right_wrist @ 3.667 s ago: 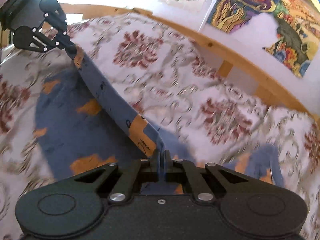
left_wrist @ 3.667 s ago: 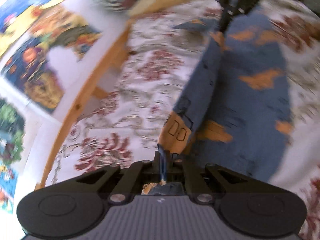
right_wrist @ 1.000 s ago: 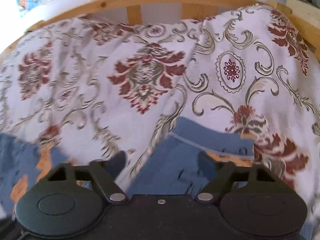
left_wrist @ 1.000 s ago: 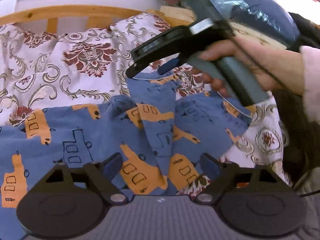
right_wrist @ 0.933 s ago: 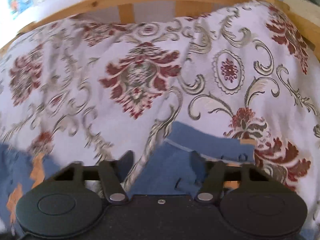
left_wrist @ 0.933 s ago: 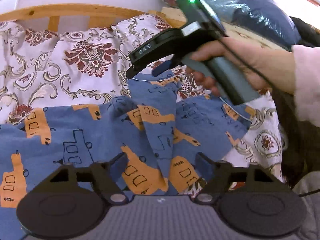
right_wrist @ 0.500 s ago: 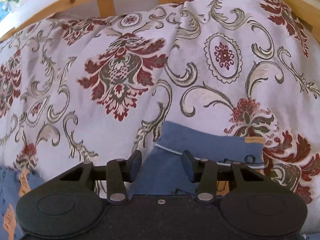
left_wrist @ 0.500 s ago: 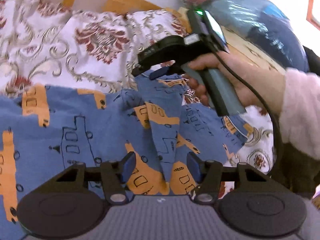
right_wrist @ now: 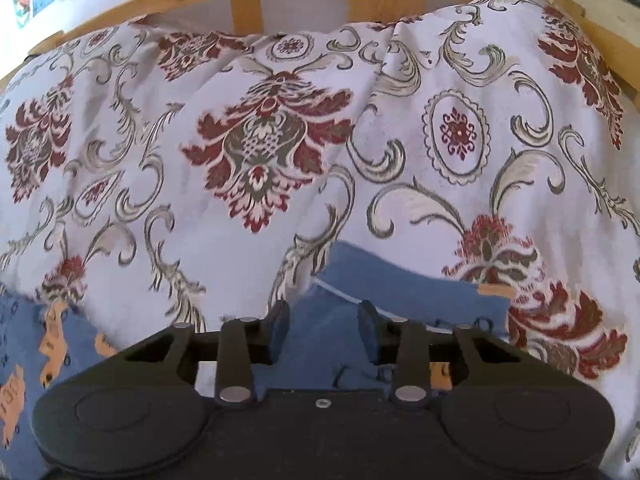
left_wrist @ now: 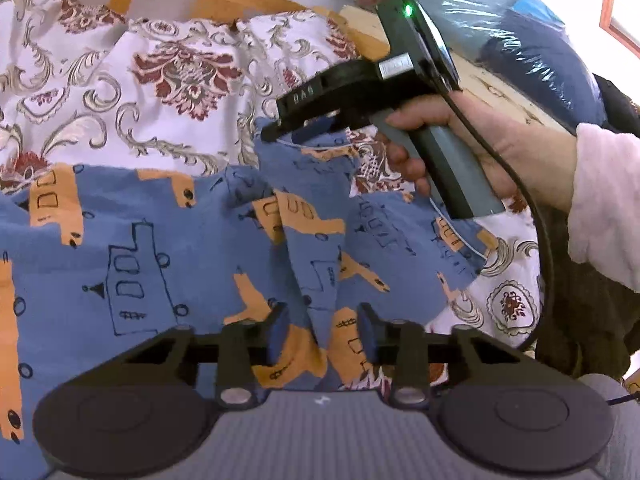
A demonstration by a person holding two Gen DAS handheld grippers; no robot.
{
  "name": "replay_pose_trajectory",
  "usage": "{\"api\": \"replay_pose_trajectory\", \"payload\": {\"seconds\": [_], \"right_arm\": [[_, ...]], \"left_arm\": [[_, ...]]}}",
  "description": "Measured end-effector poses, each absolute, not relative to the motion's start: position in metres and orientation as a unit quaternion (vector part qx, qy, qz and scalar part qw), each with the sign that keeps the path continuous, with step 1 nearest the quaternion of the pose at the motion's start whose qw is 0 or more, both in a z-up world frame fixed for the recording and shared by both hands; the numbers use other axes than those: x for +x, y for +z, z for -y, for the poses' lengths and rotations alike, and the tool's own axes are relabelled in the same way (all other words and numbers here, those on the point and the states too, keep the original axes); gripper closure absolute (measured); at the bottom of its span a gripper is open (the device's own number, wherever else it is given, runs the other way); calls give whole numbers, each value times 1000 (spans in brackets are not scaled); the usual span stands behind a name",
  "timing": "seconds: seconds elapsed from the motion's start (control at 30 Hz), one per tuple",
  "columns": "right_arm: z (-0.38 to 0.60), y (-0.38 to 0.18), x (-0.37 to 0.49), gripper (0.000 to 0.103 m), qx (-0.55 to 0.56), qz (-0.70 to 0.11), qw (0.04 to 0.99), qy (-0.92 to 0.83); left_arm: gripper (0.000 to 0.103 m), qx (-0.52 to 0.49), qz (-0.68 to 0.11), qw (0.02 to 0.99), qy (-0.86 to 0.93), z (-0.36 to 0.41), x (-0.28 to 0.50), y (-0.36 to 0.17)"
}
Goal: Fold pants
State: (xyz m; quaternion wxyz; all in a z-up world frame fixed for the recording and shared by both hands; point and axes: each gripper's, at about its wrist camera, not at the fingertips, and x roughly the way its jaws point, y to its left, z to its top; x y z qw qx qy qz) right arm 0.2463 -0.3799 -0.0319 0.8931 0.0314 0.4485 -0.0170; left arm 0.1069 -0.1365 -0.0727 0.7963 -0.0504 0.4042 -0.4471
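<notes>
Since a second ago both tongs have been narrowed, yet neither is clamped on cloth. Blue pants (left_wrist: pixel 132 248) with orange vehicle prints are spread on the floral bedspread (right_wrist: pixel 280 140), a raised fold running between the left tongs (left_wrist: pixel 322 334), whose jaws stand partly apart. Over the waistband edge the right tongs (right_wrist: pixel 324 332) are held by a hand (left_wrist: pixel 472 140), jaws likewise apart. "DAS" is read on their body.

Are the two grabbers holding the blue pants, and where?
Neither holds them. The left gripper and right gripper are both open, fingers straddling raised folds of the pants without pinching.
</notes>
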Motion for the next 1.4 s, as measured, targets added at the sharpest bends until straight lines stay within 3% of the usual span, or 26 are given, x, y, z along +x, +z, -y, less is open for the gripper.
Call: {"api": "replay_pose_trajectory", "payload": {"seconds": [0.13,0.37,0.5,0.53,0.63,1.07,1.4], "right_arm": [[378,-39,262,70,37,-445,894,-35],[376,-51,283,71,47,-458,884,-80],[371,-55,285,82,41,-458,881,-112],[370,-55,284,91,39,-455,882,-117],[376,-48,270,96,68,-430,891,-128],[437,38,91,97,188,-267,931,-165],[477,-2,-26,98,258,-272,897,-236]], "left_arm": [[79,-60,-416,794,-440,134,112,-77],[86,-50,-421,795,-434,136,114,-81],[92,-45,-424,796,-429,136,115,-83],[93,-44,-425,797,-427,136,115,-83],[96,-38,-420,798,-430,135,114,-83],[100,46,-344,821,-454,143,83,-56],[102,202,-259,810,-485,165,27,-60]]}}
